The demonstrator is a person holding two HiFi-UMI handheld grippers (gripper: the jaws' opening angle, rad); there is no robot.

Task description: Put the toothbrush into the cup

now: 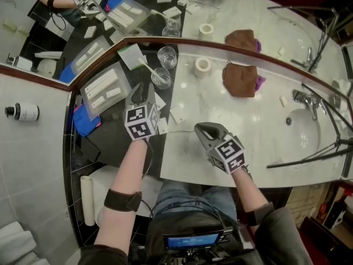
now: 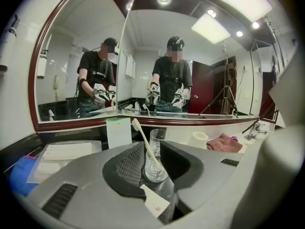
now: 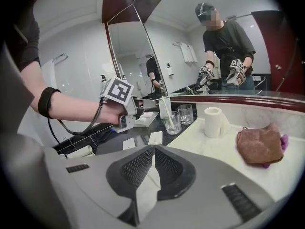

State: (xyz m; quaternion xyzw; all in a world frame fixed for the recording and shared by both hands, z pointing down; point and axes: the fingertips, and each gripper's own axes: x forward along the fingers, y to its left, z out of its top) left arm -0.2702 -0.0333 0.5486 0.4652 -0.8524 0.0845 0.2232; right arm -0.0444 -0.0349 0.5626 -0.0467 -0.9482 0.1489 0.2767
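The toothbrush [image 1: 149, 69] stands in the clear glass cup [image 1: 161, 78], handle down and leaning, its bristle head sticking out above the rim toward the mirror [image 1: 110, 15]. The cup sits on the dark part of the desk [image 1: 220, 115], close to the mirror, with a second, empty glass [image 1: 167, 57] just behind it and a white upright card [image 1: 132, 56] to its left. The left gripper [image 1: 142, 90] is just short of the cup with its jaws apart; in the left gripper view the cup and brush show through the gap, and neither pad presses on them. The right gripper [image 1: 199, 129] is over the white marble part of the desk, well apart from the cup, its jaws together with nothing between them. A clear tray of white packets [image 1: 103, 90] lies left of the left gripper. Further right on the marble are a toilet paper roll [image 1: 202, 66] and a crumpled brown cloth [image 1: 241, 80], then the sink [image 1: 302, 134] with its faucet [image 1: 303, 97].
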